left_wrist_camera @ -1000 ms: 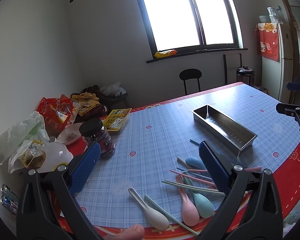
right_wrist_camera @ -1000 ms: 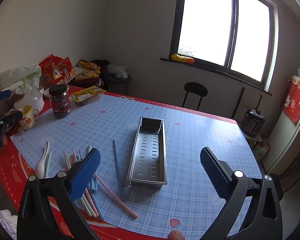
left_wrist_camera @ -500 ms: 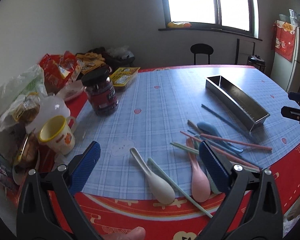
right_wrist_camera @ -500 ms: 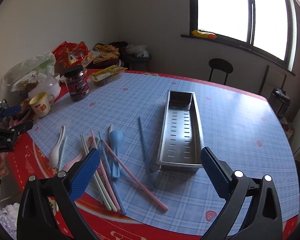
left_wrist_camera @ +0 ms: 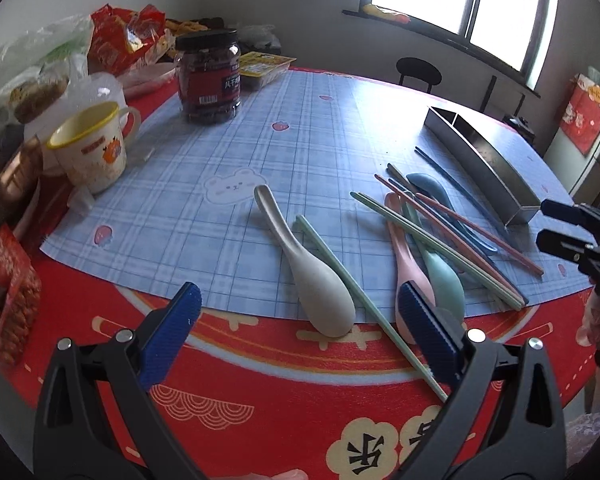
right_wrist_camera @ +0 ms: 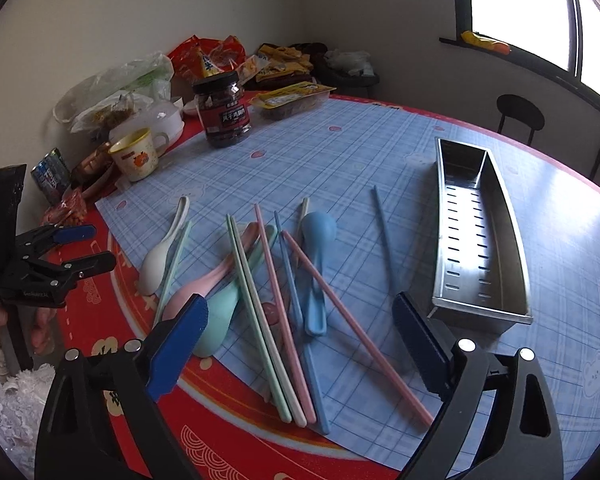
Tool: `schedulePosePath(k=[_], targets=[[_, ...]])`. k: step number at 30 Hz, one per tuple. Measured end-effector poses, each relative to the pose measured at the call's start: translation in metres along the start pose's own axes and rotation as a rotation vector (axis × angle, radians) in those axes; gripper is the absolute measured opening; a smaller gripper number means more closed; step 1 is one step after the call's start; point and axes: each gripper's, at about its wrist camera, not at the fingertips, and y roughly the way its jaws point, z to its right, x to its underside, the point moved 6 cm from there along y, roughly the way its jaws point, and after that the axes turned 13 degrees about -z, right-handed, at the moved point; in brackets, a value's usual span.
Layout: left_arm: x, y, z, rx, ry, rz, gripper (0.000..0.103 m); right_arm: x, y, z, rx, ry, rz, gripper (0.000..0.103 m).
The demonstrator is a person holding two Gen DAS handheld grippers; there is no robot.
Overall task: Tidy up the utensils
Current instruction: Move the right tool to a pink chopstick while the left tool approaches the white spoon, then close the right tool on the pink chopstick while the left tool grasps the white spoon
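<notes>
Pastel spoons and chopsticks lie loose on the blue checked mat. A white spoon point(left_wrist_camera: 308, 272) lies just ahead of my open, empty left gripper point(left_wrist_camera: 300, 316), with a green chopstick point(left_wrist_camera: 364, 292) beside it. Pink point(left_wrist_camera: 404, 256), mint point(left_wrist_camera: 440, 276) and blue point(left_wrist_camera: 428, 188) spoons lie further right under crossed chopsticks. In the right wrist view my open, empty right gripper point(right_wrist_camera: 300, 316) hovers over the pile: blue spoon point(right_wrist_camera: 316, 248), pink chopstick point(right_wrist_camera: 352, 328), green chopsticks point(right_wrist_camera: 256, 304). The steel perforated tray point(right_wrist_camera: 508, 240) stands to its right, empty.
A dark jar point(left_wrist_camera: 210, 76), a yellow-rimmed cup point(left_wrist_camera: 90, 148), snack bags point(left_wrist_camera: 128, 40) and plastic bags crowd the table's far left. The red tablecloth edge point(left_wrist_camera: 284, 384) is close below me. A black stool point(right_wrist_camera: 520, 114) stands beyond the table.
Both grippers have dropped lower and closer to the utensil pile near the table's front edge. Both stay open. No utensil has moved.
</notes>
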Motion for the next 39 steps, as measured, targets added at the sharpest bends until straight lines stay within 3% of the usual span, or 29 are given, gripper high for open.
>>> schedulePosePath(k=[5,10,16,21,24,29,31,39], targets=[[-0.003,0.002,-0.002,-0.001,0.019,0.007,0.097,0.005,0.016,-0.006,-0.044,-0.004,-0.044,0.091],[-0.01,0.002,0.001,0.029,0.068,0.027,0.098,0.011,0.029,-0.009,-0.025,-0.02,-0.062,0.089],[-0.015,0.011,-0.006,0.035,0.062,0.001,0.098,0.011,0.033,-0.005,-0.04,-0.007,-0.046,0.062],[-0.017,0.02,-0.006,0.061,0.042,-0.028,0.097,0.009,0.048,-0.005,-0.073,-0.013,-0.07,0.028],[-0.019,0.021,-0.007,0.039,0.045,-0.009,0.097,0.008,0.058,-0.008,-0.064,-0.041,-0.096,0.019],[-0.019,0.021,-0.011,0.041,0.032,-0.002,0.095,0.007,0.066,-0.01,-0.06,-0.065,-0.111,0.016],[-0.018,0.022,-0.014,0.037,0.026,-0.007,0.082,0.007,0.067,-0.012,-0.055,-0.074,-0.115,0.015],[-0.013,0.029,-0.012,0.075,0.037,-0.04,0.057,0.007,0.069,-0.017,-0.07,-0.086,-0.115,0.015]])
